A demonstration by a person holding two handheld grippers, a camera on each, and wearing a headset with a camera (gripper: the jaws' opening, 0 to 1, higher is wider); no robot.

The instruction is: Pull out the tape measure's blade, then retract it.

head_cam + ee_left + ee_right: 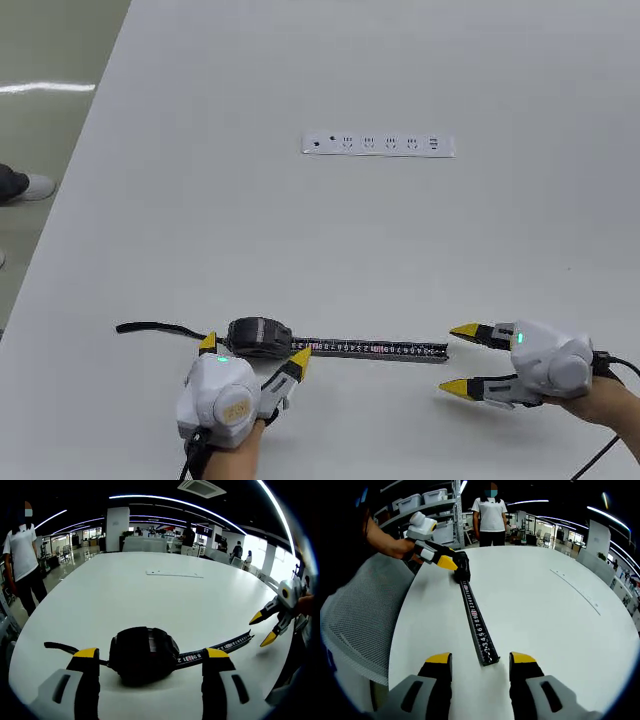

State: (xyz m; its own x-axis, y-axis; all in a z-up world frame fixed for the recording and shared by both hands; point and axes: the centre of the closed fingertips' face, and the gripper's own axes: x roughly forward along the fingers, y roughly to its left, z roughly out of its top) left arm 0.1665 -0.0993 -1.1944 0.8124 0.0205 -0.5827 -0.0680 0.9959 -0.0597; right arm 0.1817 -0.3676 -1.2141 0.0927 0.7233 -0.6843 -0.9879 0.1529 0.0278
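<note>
Left gripper (151, 653): fingers (86, 654) were wide apart, one on each side of the tape measure case (144, 652). Bare desk showed between each yellow tip and the case, so nothing was clamped. In the head view the gripper body covered the near edge of the case, and one finger crossed the spot where the blade leaves it.

Right gripper (480, 656): fingers were also spread and held nothing. The blade's (475, 622) free end lay flat on the desk just ahead of the gap between the tips, touching neither.

Tape measure: the case was black and rounded, resting on the desk (400, 250) near its front. The blade was drawn out in a straight line toward the right gripper, dark with pale graduations. Numerals near the free end were readable in the right gripper view and too small to read in the head view. A black strap (150, 328) trailed from the opposite side of the case and lay loose on the desk. In the right gripper view the left gripper's fingers hid part of the case.

Room: there was open white surface between the blade and a white power strip (378, 144), which lay well apart farther back. The desk's left edge ran diagonally in the head view, with floor (50, 60) beyond it. The near edge was cut off by the frame.

A person (491, 515) in a white top stood past the desk. A grey mesh surface (360, 610) beside the desk could not be identified.
</note>
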